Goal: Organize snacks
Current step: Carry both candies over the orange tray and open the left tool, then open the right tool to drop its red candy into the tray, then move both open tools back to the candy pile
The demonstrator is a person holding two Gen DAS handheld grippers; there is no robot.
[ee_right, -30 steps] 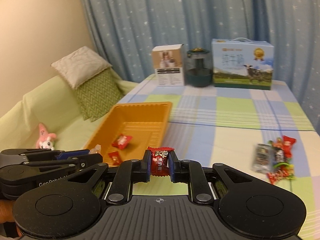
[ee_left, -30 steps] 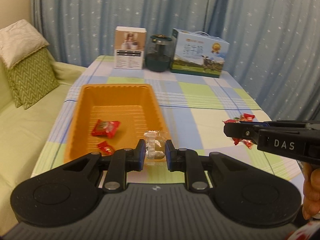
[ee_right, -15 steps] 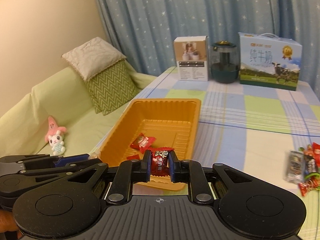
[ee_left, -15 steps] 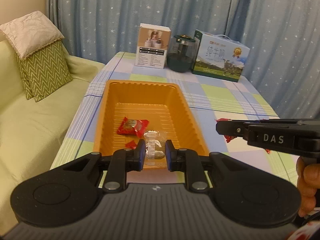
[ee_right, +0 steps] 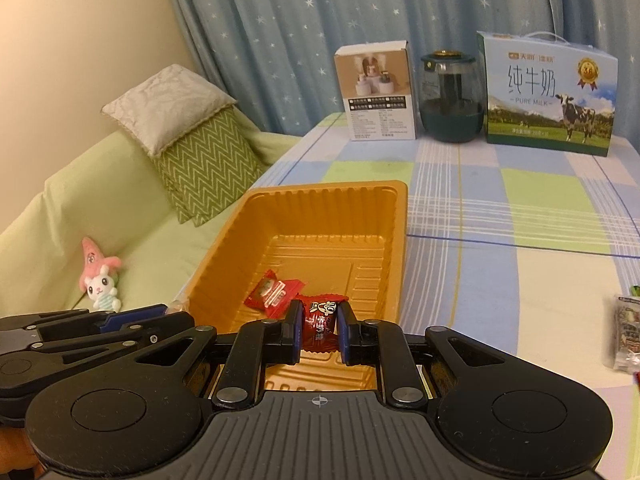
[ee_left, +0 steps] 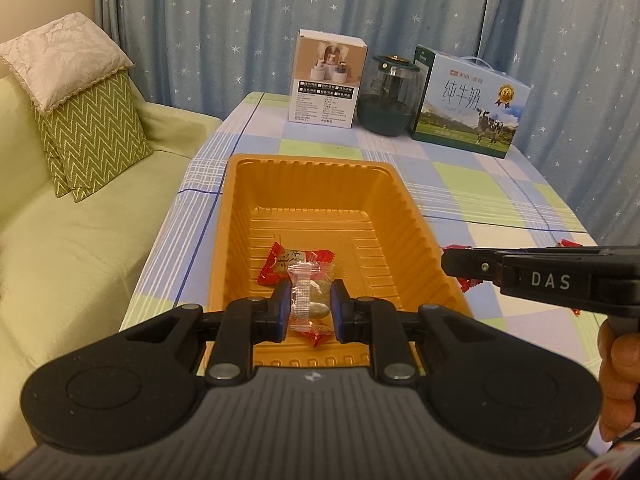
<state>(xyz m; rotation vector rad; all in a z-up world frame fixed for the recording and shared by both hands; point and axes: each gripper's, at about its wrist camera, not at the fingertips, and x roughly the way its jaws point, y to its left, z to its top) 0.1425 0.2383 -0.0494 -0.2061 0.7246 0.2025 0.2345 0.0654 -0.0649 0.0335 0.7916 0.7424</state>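
**Two wrapped sweets held over the orange tray**

The landmark is the rectangular orange plastic tray [ee_left: 404, 208] with ribbed walls, which sits on a table covered by a blue, green and white checked cloth [ee_right: 520, 216]. Both hand-held grippers hang over the tray's near end.

The left gripper [ee_left: 308, 308] is clamped on a clear-wrapped sweet with a pale striped seal [ee_left: 310, 294]; the black fingers press on it from both sides, and it sits above the tray's near floor. The right gripper [ee_right: 319, 326] is closed on a dark red wrapped sweet with a white printed label [ee_right: 320, 320], likewise pinched between both pads above the near part of the tray, towards its right wall. In the left wrist view the right gripper's black body marked "DAS" reaches in from the tray's right side, with part of a hand [ee_left: 618, 376] behind it.

On the tray's floor lies a flat red wrapped sweet [ee_right: 272, 292], in the near half and just beyond both held sweets. A second small red wrapper [ee_left: 318, 338] shows below the clear sweet, close to the near wall.

To the right of the tray, well apart from it, more wrapped snacks [ee_right: 626, 332] lie on the cloth. Beyond the tray's far end stand a white carton [ee_right: 376, 92], a dark green glass jar [ee_right: 450, 98] and a blue milk box with a cow picture [ee_right: 548, 92]. Left of the tray is a pale green sofa [ee_left: 80, 248] with a green zigzag cushion [ee_left: 92, 136] and a small pink plush toy [ee_right: 98, 276].
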